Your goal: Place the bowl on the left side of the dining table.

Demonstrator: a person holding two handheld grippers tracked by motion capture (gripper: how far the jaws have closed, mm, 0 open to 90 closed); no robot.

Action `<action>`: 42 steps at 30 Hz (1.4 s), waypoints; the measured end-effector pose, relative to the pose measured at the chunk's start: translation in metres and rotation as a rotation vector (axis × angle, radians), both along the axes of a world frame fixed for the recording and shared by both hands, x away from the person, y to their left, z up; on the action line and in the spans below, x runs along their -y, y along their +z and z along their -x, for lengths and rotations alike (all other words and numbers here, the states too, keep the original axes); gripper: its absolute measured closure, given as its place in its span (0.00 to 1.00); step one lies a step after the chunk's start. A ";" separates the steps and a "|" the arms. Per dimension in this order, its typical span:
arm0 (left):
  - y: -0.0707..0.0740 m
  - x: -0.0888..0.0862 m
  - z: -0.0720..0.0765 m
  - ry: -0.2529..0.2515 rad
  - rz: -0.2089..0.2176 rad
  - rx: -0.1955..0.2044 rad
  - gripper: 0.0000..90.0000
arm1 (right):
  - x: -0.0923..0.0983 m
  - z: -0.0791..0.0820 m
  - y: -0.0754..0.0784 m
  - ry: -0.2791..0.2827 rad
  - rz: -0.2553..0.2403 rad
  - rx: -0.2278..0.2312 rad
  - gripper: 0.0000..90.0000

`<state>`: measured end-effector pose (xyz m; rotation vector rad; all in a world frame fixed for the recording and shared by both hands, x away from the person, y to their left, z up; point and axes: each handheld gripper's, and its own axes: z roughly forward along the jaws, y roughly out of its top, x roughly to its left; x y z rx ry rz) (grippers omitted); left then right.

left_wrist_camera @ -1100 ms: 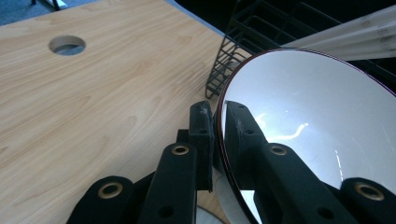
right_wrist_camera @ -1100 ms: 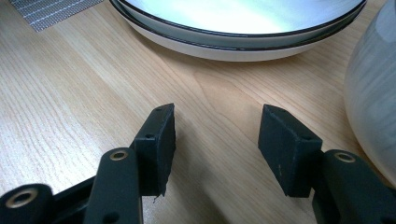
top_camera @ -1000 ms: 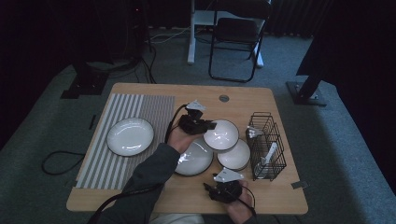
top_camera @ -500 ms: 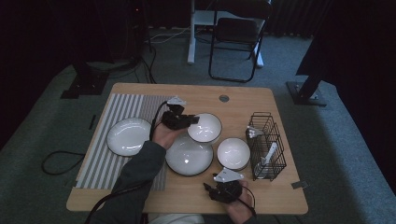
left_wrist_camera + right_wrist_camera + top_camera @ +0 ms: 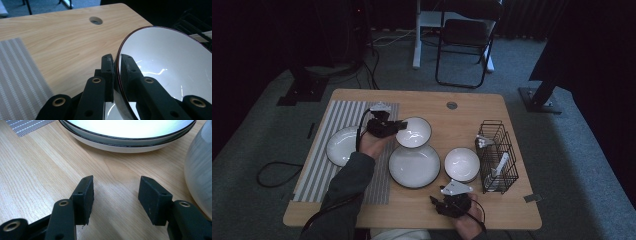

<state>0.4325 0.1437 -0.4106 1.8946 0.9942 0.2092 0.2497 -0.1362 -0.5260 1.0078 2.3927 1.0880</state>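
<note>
In the high view, the left claw (image 5: 399,125) sits left of centre, clamped on the left rim of a round white ceramic bowl with a dark rim (image 5: 413,132), which lies near the middle of the light wooden desk (image 5: 462,120), its opening facing up and just above a larger white dinner plate (image 5: 414,166). The right claw (image 5: 451,206) rests low in the frame near the desk's front edge, below a second small white bowl (image 5: 461,164) and left of a black wire basket (image 5: 498,156). In the left gripper view, the jaws pinch the bowl's thin rim edge-on, the bowl (image 5: 170,67) filling the right half, tilted. In the right gripper view, the jaws stand wide apart over bare wood, holding nothing, with the plate (image 5: 127,135) across the top.
</note>
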 end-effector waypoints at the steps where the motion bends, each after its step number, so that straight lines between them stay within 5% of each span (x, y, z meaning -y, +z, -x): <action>1: 0.000 -0.004 0.000 0.009 0.000 0.001 0.92 | 0.000 0.000 0.000 0.000 0.000 0.000 0.51; 24: -0.015 -0.110 0.010 0.239 0.005 -0.009 0.91 | 0.000 0.000 0.000 0.000 0.000 -0.001 0.51; 42: -0.035 -0.159 0.019 0.359 -0.040 -0.031 0.91 | 0.000 0.000 0.000 0.000 0.000 0.000 0.51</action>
